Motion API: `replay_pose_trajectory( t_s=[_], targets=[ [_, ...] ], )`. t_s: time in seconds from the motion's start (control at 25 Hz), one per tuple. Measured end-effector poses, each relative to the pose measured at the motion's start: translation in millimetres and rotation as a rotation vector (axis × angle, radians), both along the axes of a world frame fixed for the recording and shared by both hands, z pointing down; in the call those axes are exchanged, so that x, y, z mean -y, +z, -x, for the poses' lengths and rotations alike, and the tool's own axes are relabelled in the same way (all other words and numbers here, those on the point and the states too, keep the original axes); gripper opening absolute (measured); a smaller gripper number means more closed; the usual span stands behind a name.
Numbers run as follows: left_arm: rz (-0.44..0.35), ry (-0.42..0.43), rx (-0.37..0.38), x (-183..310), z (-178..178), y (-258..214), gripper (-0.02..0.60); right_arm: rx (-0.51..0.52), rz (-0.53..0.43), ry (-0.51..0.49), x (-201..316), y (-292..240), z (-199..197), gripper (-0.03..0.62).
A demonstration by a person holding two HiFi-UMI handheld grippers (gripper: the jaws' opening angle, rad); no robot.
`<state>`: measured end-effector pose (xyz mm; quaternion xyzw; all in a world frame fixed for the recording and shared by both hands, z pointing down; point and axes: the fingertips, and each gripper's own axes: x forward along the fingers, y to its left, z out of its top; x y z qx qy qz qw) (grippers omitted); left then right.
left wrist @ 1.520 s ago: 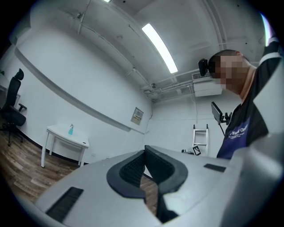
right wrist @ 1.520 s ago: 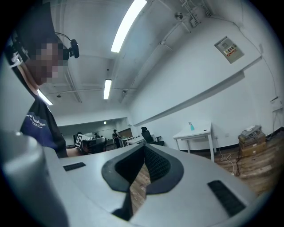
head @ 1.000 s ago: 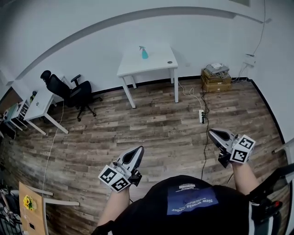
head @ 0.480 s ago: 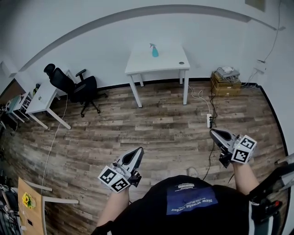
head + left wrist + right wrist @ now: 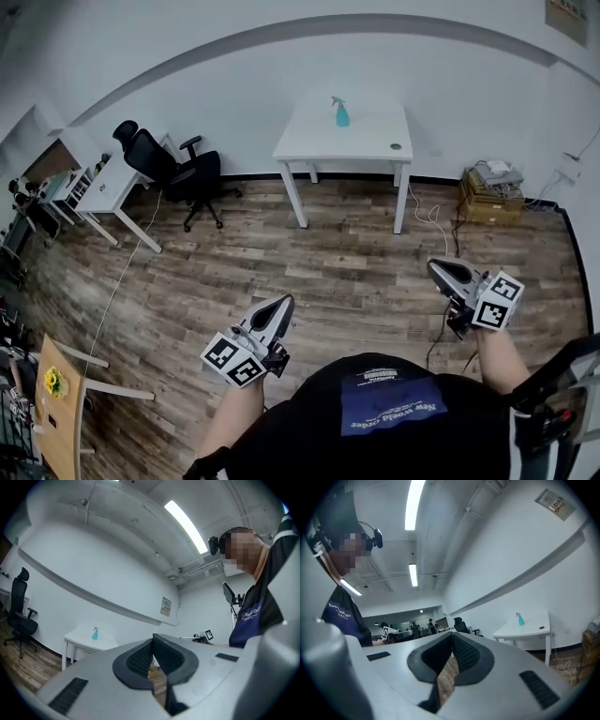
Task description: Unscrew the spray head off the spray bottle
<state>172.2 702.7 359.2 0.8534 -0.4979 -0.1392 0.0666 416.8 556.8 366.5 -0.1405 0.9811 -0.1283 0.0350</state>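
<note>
While both pairs of tongs are carried low at the person's waist, neither is at work. The left tongs (image 5: 280, 306) and the right tongs (image 5: 437, 269) each have their jaws pressed together with nothing between them, as each gripper view confirms. Both point forward, toward twelve o'clock, which is probably a carrying posture for crossing the wooden floor (image 5: 309, 272). Well apart from them, at twelve o'clock in the head view, a white bench (image 5: 370, 141) stands against the wall. Toward the far edge of its top, at about eleven o'clock, the blue spray bottle (image 5: 342, 114) stands upright. Its spray head (image 5: 337, 99) appears to be in place, so unscrewing has not begun. An office chair (image 5: 173, 173) sits at ten o'clock and a cardboard box (image 5: 490, 195) at two o'clock, both clear of the straight path. Judged from this layout, the approach comes first. Once the bottle is within reach, the tongs must open, one pair to steady the body and the other to turn the head.
</note>
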Motion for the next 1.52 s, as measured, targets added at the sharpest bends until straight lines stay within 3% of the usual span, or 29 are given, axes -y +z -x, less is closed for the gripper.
replay_pose_trajectory(
  t_s=[0.12, 0.28, 0.72, 1.0, 1.2, 1.52],
  targets=[
    [0.000, -0.016, -0.038, 32.1, -19.2, -8.4, 0.003, 0.004, 0.005, -0.035, 36.0, -1.6, -9.5, -0.003],
    [0.024, -0.022, -0.019, 64.8, -38.0, -7.5, 0.003, 0.002, 0.014, -0.058, 70.0, 3.8, -19.8, -0.003],
    [0.048, 0.077, -0.027, 146.7, -32.2, 4.2, 0.003, -0.021, 0.058, 0.014, 128.4, 26.7, -18.2, -0.003],
    [-0.001, 0.175, -0.047, 206.6, 30.1, 6.5, 0.003, -0.044, 0.008, 0.123, 166.2, 13.8, 29.1, -0.003],
    [-0.027, 0.203, -0.013, 234.1, 97.2, -5.6, 0.003, -0.029, -0.015, 0.146, 183.8, 0.0, 96.1, -0.003],
    [-0.012, 0.211, -0.026, 268.4, 193.9, 1.2, 0.003, -0.032, -0.005, 0.152, 216.0, 0.4, 193.0, -0.003]
  ],
)
